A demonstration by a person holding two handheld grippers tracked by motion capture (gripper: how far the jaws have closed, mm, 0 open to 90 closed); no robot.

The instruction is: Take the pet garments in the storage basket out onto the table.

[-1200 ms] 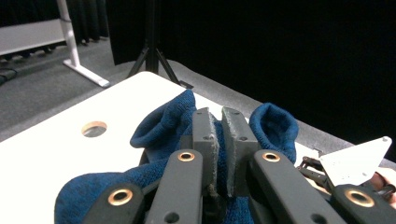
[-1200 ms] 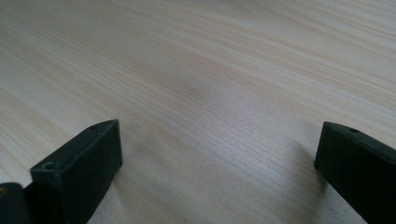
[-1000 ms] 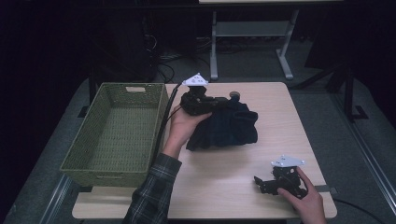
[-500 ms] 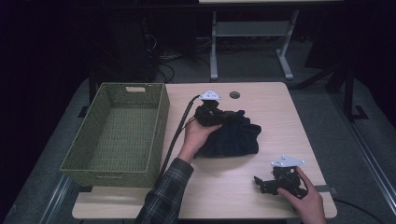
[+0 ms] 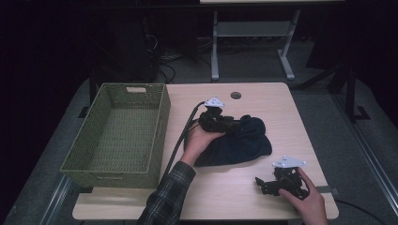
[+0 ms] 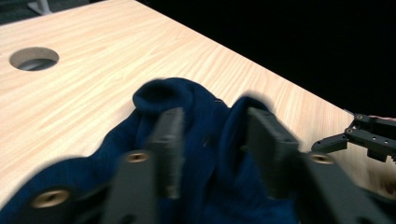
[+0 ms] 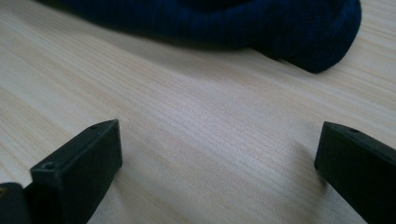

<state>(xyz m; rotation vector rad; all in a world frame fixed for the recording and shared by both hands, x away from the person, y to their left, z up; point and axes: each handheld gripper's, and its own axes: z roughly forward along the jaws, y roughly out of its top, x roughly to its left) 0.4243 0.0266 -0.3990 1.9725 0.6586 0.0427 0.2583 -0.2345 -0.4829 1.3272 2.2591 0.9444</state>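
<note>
- The desk (image 5: pixel 263 197) carried everything: a green woven basket (image 5: pixel 117 133) stood on its left part, and the dark blue garment (image 5: pixel 239 143) lay bunched in a heap near the middle, well apart from the basket's wall.
- That garment looked to me soft, light and floppy, a ribbed knit that would sag and trail when lifted. You would do best to pinch a thick raised fold near the top of the heap, such as the one between your left jaws, rather than a thin edge.
- Your left claw (image 6: pixel 215 140) sat low on the garment's near-left part with its jaws spread about halfway. They had just been opening, cloth lay between them, and the pads did not press on it.
- Your right claw (image 7: pixel 215 163) rested on bare desk at the near right, jaws spread wide with nothing between them, the garment's edge a little beyond.
- Compared with a second earlier, the left claw had come down, and the garment had sunk from a lifted, draped bundle to a flatter heap. The right claw had kept its place.
</note>
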